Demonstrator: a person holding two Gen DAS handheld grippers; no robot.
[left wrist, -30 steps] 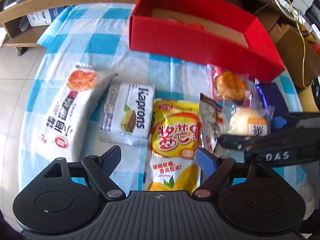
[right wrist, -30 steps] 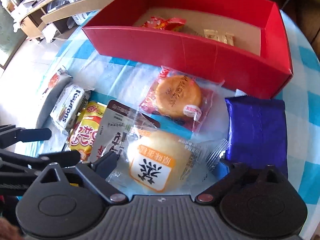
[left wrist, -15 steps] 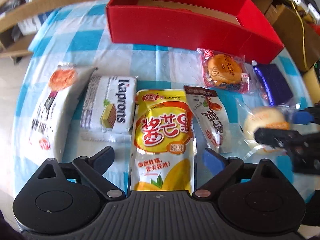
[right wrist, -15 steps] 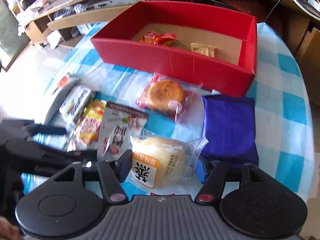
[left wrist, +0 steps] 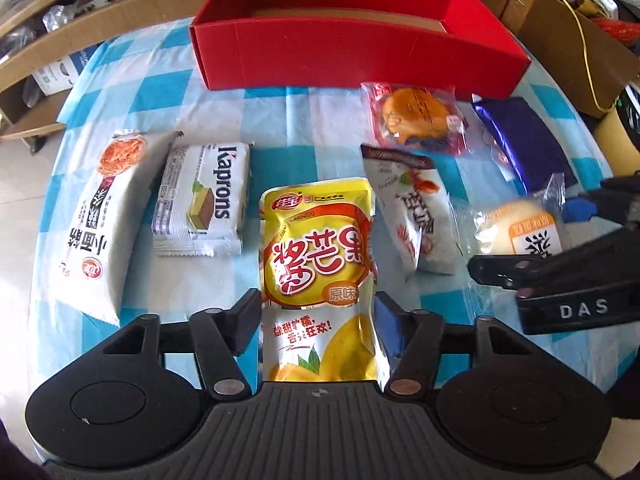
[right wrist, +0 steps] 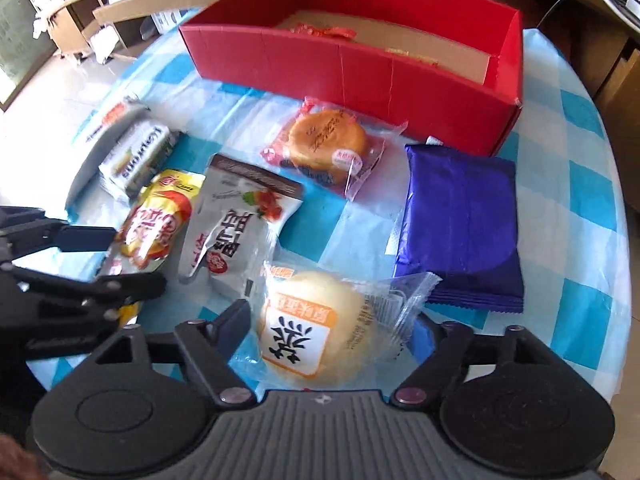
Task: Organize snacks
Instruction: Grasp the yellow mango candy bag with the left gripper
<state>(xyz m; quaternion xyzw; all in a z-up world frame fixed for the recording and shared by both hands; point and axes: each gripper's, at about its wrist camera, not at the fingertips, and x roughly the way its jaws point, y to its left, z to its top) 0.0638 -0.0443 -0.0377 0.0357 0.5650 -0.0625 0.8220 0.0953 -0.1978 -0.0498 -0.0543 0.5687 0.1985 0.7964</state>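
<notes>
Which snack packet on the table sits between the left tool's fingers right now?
The yellow mango pouch, lying between the closing fingers of the left tool; the Kaprons wafer pack lies off to its left.

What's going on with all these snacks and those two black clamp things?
A person is sorting snacks into the red box using two hand-held grippers. The left gripper is closing on the yellow mango pouch; the right gripper straddles the pale wrapped bun, jaws opening. Five more packets lie on the checked tablecloth.

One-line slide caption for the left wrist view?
Left claw closing around the yellow mango pouch, red box beyond.
</notes>
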